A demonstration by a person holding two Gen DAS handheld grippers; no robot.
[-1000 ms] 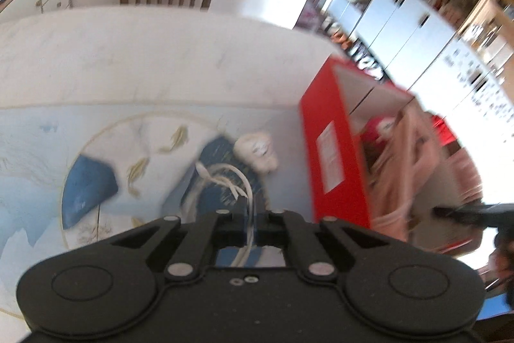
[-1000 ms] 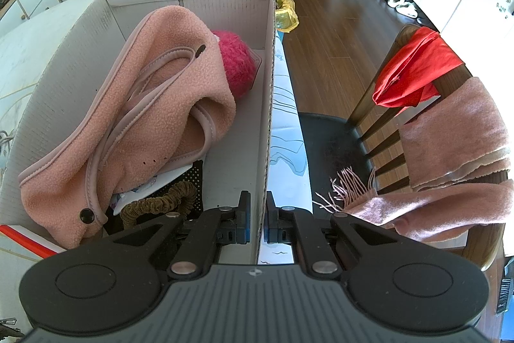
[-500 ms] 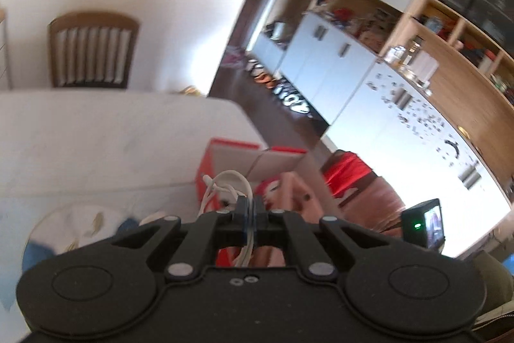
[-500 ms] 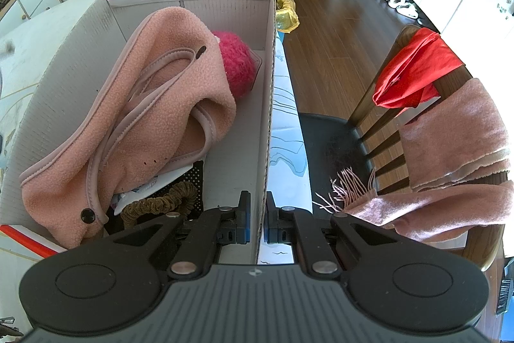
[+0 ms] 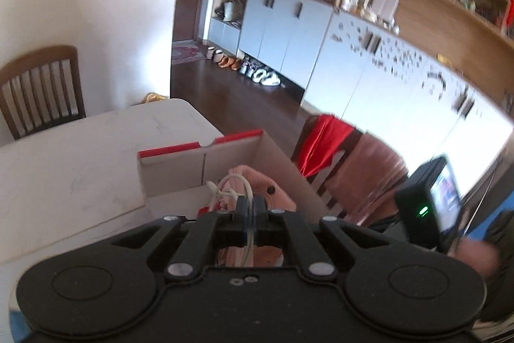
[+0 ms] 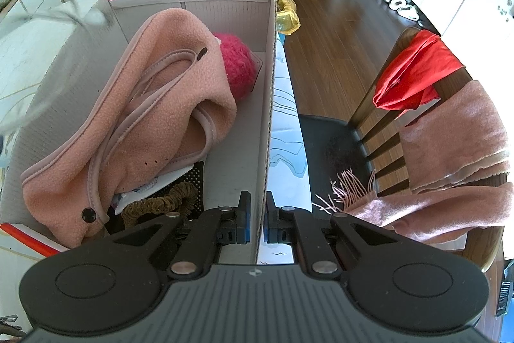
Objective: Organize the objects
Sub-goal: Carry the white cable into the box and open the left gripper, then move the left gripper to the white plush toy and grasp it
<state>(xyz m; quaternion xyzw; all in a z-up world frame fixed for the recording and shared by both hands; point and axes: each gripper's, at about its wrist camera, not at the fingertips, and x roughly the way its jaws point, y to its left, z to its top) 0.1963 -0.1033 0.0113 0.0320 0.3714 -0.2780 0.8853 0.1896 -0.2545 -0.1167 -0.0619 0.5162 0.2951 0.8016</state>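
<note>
Cord: white cord [image 5: 229, 187], looped, pinched in the left tongs [image 5: 250, 208], which are clamped tight on it. 1 second ago it hung over the blue-patterned mat on the table beside the box; now it hangs above the open box [image 5: 205, 164], over the pink fabric inside. In the right wrist view a grey blurred streak [image 6: 69, 10] near the far left corner of the box may be the same cord; too smeared to be sure.

Meaning for the task: the carry looks almost done. Judging from where the cord hangs, what remains is to lower it into the box and let go.

Right tongs: right tongs [image 6: 257, 222] closed narrow on the right-hand wall of the box [image 6: 268, 130], 1 finger inside the box, 1 outside. This grip has not shifted across the last second; it seems to steady the box.

Box: cardboard with red rim, standing on the white table [image 5: 80, 166], at the table edge nearest the chair.

Box contents: pink fleece bag [image 6: 154, 118] with straps and snap buttons filling most of it; fuzzy red ball [image 6: 237, 66] at the far end beside the right wall; brown scrunchie [image 6: 160, 204] at the near end; white paper and a black dotted item tucked under the bag.

Beside the box: wooden chair [image 6: 414, 124] draped with red cloth and pink scarf, apart from the box.
</note>
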